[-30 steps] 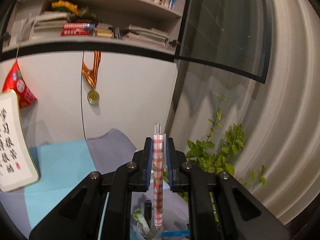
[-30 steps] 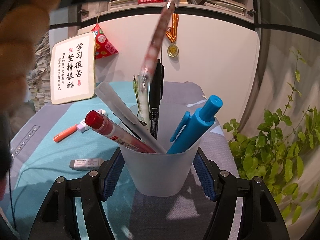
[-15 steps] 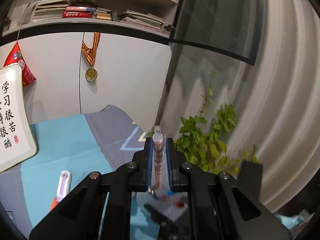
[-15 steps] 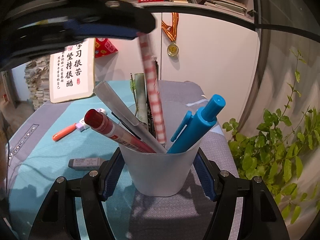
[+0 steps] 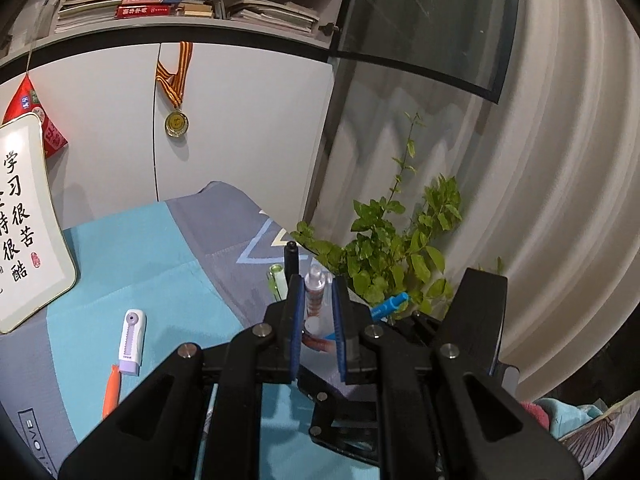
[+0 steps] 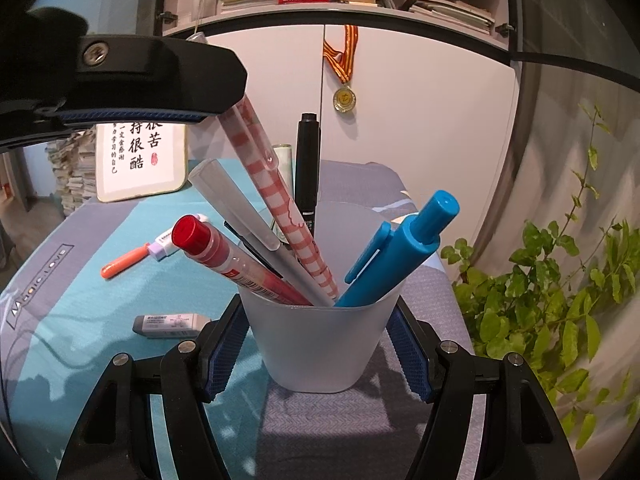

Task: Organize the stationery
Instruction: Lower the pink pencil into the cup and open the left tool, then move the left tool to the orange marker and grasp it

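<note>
Left gripper [image 5: 316, 300]: your jaws sit narrow around the top of the red-checked pen [image 6: 280, 196]; whether the pads actually press it is hard to call from either view.
Checked pen: lower end is down inside the cup [image 6: 320, 344], leaning left; its tip is hidden by the cup wall.
Right gripper [image 6: 316, 344]: you've got it clamped on the cup, one pad on each side.
Cup contents: blue pen [image 6: 404, 248], red-capped pen [image 6: 228, 260], grey pen, black marker [image 6: 307, 168]; the green one behind is mostly blocked.
Loose on the cloth: eraser [image 6: 168, 325], orange-and-lilac tool [image 5: 128, 352].
Left view: cup itself is almost fully hidden behind your fingers.
</note>
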